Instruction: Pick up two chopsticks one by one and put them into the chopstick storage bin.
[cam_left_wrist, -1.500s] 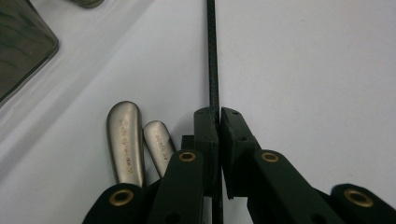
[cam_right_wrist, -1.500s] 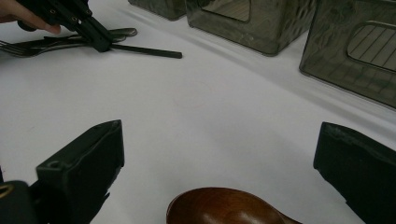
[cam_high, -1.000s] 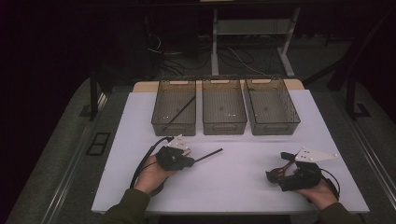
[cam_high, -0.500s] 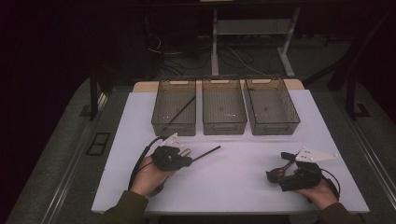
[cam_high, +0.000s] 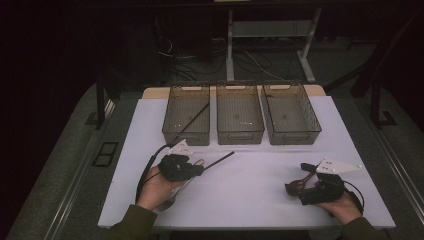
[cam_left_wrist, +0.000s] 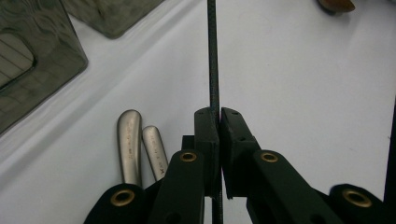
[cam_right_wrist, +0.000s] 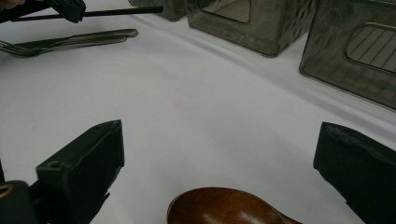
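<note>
white board (cam_high: 260, 185) covers the table, and on it very little has changed since a second ago: the three smoky plastic bins (cam_high: 240, 112) sit in the same row at the far edge, and the right hand has not budged. what differs is small. the left gripper (cam_high: 199, 168) has lifted a touch and carried the black chopstick (cam_high: 218, 160) up with it, so the stick's far tip now points at the gap below the left and middle bins rather than lying flat.

the left hand (cam_high: 159, 186) comes in low from the near edge, knuckles up, its gripper aimed to the right and slightly away. in the left gripper view its jaws are pinched tight on the chopstick (cam_left_wrist: 213, 56), which runs straight out past them. the right gripper (cam_right_wrist: 219, 163) rests near the board's right corner, jaws spread wide with nothing pressed between them; a brown wooden spoon (cam_right_wrist: 224, 207) lies on the board just in front, between the jaws but untouched.

a second dark stick leans inside the left bin (cam_high: 186, 114). under the left gripper lie two metal handles (cam_left_wrist: 140, 144), their working ends cut off here; the right gripper view shows fork tines (cam_right_wrist: 14, 47) there, the rest too dim to name.
</note>
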